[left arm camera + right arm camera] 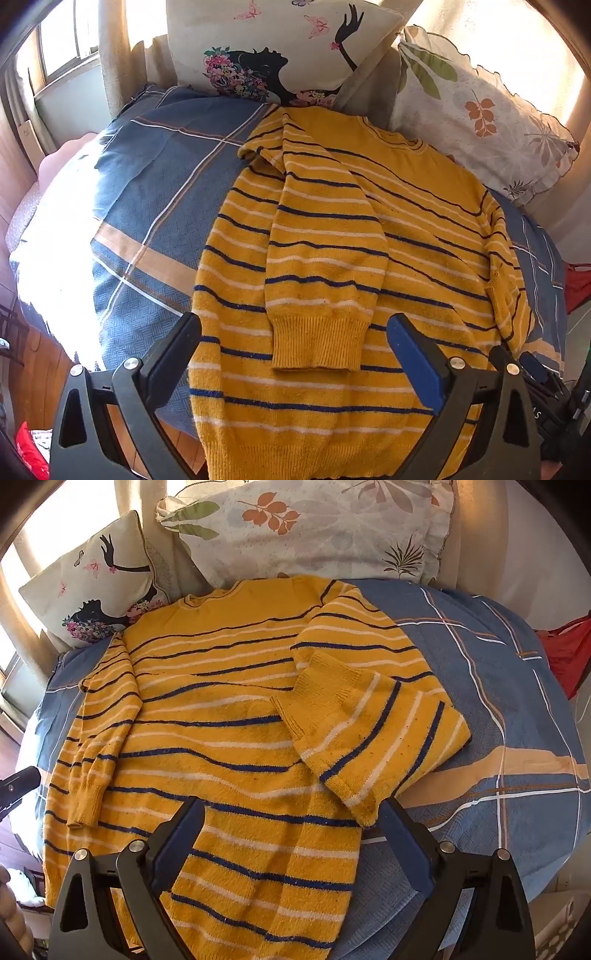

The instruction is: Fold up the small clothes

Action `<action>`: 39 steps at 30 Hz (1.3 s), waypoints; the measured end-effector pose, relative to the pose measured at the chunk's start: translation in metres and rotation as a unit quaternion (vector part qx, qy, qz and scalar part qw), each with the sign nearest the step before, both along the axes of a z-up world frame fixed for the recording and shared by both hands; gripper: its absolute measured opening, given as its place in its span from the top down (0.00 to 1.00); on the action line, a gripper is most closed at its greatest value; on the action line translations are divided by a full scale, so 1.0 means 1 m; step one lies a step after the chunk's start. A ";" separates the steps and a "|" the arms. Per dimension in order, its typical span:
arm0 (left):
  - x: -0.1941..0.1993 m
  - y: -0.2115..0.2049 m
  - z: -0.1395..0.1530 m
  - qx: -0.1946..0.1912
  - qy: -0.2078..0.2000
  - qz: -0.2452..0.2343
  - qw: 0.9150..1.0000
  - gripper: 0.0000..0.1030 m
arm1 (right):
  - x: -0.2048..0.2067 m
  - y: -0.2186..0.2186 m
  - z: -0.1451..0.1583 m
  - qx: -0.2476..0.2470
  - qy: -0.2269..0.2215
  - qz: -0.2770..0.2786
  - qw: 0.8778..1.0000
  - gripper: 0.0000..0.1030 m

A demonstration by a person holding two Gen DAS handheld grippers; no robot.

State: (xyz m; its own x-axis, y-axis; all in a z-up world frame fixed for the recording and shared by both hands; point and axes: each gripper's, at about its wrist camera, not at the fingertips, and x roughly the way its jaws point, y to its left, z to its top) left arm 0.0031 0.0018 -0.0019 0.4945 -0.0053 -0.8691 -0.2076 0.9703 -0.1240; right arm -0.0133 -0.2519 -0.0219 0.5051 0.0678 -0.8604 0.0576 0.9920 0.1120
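The sweater lies flat on the bed, both sleeves folded in. My left gripper and right gripper hover wide, empty. I fear lifting the hem could spill the loose right sleeve.

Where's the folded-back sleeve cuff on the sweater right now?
In the right wrist view the folded sleeve cuff lies on the yellow striped sweater, right of centre, pointing inward, just ahead of the open right gripper, with the blue bedsheet beyond.
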 end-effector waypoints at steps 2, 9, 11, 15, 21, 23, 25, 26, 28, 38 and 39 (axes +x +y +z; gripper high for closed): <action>0.007 0.003 -0.005 0.005 0.009 -0.005 1.000 0.12 | 0.000 -0.001 0.000 0.003 -0.001 -0.003 1.000 0.06; 0.022 0.012 -0.028 0.003 0.043 -0.016 0.999 0.24 | -0.002 -0.006 -0.003 0.006 0.001 -0.015 1.000 0.06; 0.023 0.013 -0.037 0.004 0.042 -0.020 0.999 0.24 | -0.001 -0.006 -0.004 0.006 0.003 -0.019 1.000 0.06; 0.030 0.014 -0.047 0.007 0.053 -0.026 0.998 0.24 | 0.003 -0.004 -0.006 0.005 0.008 -0.021 1.000 0.06; 0.036 0.015 -0.060 0.002 0.073 -0.034 0.997 0.30 | 0.010 0.002 -0.011 -0.001 0.016 -0.020 1.000 0.06; 0.040 0.016 -0.065 -0.010 0.080 -0.048 0.996 0.51 | 0.012 0.003 -0.012 -0.003 0.019 -0.021 1.000 0.06; 0.041 0.014 -0.070 -0.029 0.079 -0.059 0.995 0.65 | 0.013 0.005 -0.014 -0.007 0.021 -0.021 1.000 0.06; 0.041 0.012 -0.071 -0.027 0.073 -0.061 0.995 0.83 | 0.014 0.006 -0.014 -0.009 0.023 -0.021 0.999 0.06; 0.039 0.011 -0.068 -0.033 0.073 -0.071 0.994 0.93 | 0.015 0.008 -0.014 -0.012 0.024 -0.023 0.999 0.06; 0.039 0.128 -0.013 0.001 0.018 0.083 0.996 0.93 | 0.022 0.006 -0.014 -0.005 0.025 -0.039 0.999 0.06; 0.041 0.144 -0.013 0.020 0.022 0.107 0.994 0.93 | 0.023 0.008 -0.016 -0.007 0.028 -0.039 0.999 0.06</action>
